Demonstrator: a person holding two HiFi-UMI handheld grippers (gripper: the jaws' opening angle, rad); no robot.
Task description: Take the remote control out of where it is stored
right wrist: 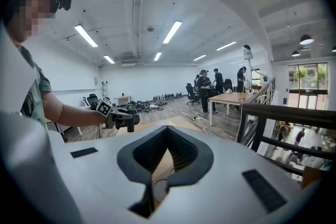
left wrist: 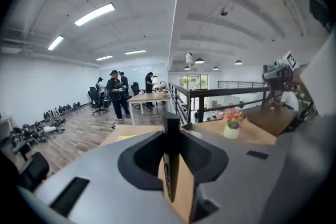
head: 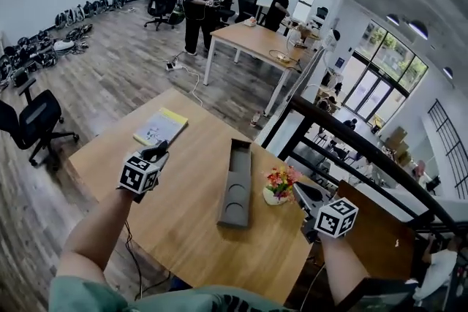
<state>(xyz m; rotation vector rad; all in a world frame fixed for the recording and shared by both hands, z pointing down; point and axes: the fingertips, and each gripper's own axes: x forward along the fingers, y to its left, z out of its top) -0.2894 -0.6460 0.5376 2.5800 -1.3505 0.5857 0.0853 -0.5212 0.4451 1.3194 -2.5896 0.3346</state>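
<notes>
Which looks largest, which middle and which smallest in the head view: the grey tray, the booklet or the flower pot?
1. grey tray, the longest thing
2. booklet, shorter but wider, so this is a close call
3. flower pot, clearly the smallest
All three sit on one table, so nearness matters little.

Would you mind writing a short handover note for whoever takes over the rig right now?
Left gripper: shut on the remote control, held on edge over the table.
Right gripper: jaws together, nothing between them, near the table's right side.
Grey holder: lies mid-table and looks empty.
Done: the remote control is out of the holder.
Left: probably only setting it down on the table.
</notes>
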